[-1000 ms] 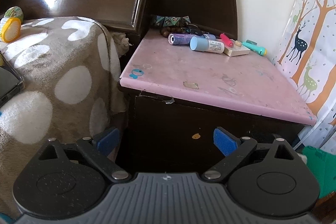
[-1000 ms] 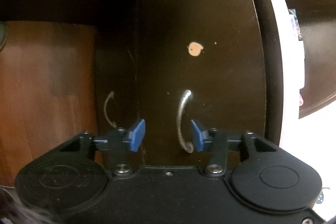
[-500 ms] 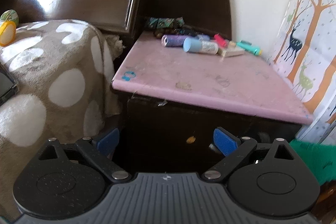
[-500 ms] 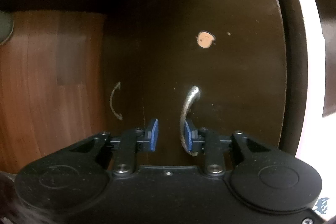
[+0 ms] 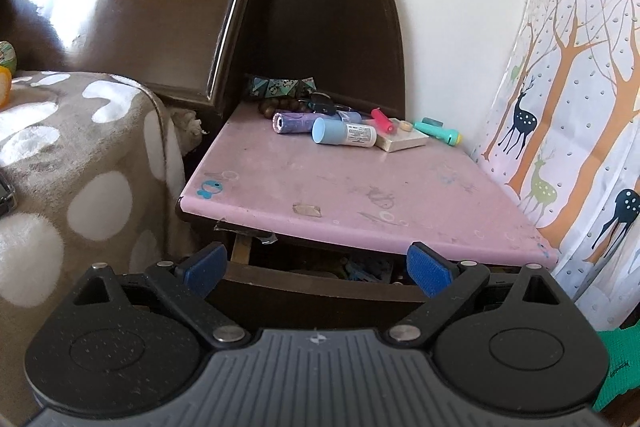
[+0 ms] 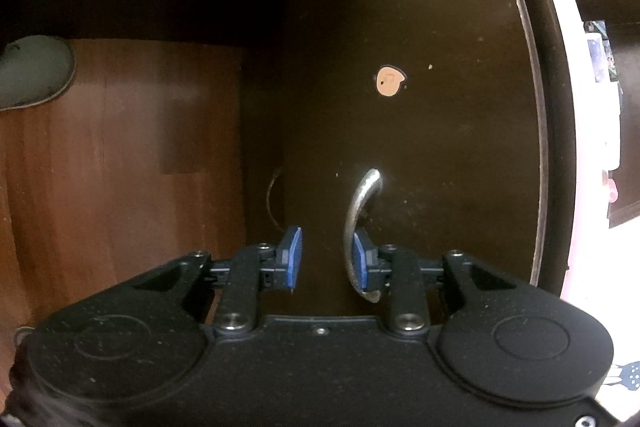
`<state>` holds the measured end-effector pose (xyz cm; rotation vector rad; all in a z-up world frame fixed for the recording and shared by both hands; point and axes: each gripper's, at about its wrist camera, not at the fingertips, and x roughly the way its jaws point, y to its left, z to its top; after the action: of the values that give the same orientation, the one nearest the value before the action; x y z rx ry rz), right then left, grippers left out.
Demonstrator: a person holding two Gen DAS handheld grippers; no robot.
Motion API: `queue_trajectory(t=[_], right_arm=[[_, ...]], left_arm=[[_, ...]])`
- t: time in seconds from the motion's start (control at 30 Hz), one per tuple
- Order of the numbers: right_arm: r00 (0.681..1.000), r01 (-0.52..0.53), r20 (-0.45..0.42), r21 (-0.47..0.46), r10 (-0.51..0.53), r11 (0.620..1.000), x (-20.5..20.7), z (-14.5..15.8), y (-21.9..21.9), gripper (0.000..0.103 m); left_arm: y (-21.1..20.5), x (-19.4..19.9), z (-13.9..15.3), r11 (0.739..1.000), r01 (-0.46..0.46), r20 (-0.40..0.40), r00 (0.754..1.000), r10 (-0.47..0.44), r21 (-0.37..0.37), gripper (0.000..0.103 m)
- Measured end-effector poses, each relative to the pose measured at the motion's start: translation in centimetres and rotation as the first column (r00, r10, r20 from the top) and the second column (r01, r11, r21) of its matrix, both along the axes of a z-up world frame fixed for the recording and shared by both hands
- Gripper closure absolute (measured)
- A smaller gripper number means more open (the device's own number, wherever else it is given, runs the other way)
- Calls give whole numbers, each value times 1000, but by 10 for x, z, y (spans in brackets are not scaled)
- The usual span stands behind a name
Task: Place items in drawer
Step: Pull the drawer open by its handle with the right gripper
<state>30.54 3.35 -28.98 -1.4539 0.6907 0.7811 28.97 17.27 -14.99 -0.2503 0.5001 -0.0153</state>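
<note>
- The right hand-held gripper (image 6: 326,261) has its pads half closed, with the right pad against the metal handle (image 6: 358,223) of the dark drawer front (image 6: 420,131); the left pad has no contact.
- The left hand-held gripper (image 5: 316,265) is spread wide and holds nothing, above the drawer (image 5: 320,273), which is a little open.
- The items, among them a blue bottle (image 5: 344,133) and a purple tube (image 5: 294,122), lie at the back of the pink surface (image 5: 360,187).

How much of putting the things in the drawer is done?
The drawer is pulled partly open. The right gripper has one finger hooked behind the handle; the left gripper is open and empty. All items, like the blue tube, wait on the nightstand.
</note>
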Motion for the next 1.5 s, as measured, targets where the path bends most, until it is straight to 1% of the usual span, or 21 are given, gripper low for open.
queue_trajectory(t=[0.23,0.33,0.37,0.43,0.53,0.63,0.73,0.83,0.97,1.27,1.5], right_arm=[[998,-20,-60,16,21,1000,-17,5,-4,73],[996,7,-95,46,-2,999,-25,2,-8,74],[995,12,-96,52,-7,999,-29,1,-9,74],[998,1,-69,49,3,999,-42,-3,-11,73],[994,15,-109,72,-7,997,-48,2,-15,74],[993,7,-122,72,2,997,-62,2,-17,74],[993,3,-118,75,6,997,-74,0,-22,74],[993,7,-118,75,2,997,-84,1,-17,74],[993,-1,-120,72,10,997,-102,12,-20,74],[994,-19,-103,80,27,997,-136,14,-22,74],[994,59,-99,147,-44,987,-129,18,-22,74]], left_arm=[[-4,3,-1,1000,13,5,1000,-13,0,5],[-7,2,0,1000,17,11,1000,-17,3,5],[-8,2,1,1000,17,15,1000,-17,3,5],[-10,0,2,1000,20,19,1000,-20,3,5],[-12,1,1,1000,25,18,1000,-25,12,5],[-14,1,2,1000,28,22,999,-28,15,5],[-16,1,3,999,31,27,999,-31,17,5],[-18,0,4,999,34,33,999,-34,19,5],[-20,1,4,999,36,40,999,-37,20,5],[-28,5,4,998,45,44,998,-47,34,5],[-40,12,0,996,55,29,998,-57,64,5]])
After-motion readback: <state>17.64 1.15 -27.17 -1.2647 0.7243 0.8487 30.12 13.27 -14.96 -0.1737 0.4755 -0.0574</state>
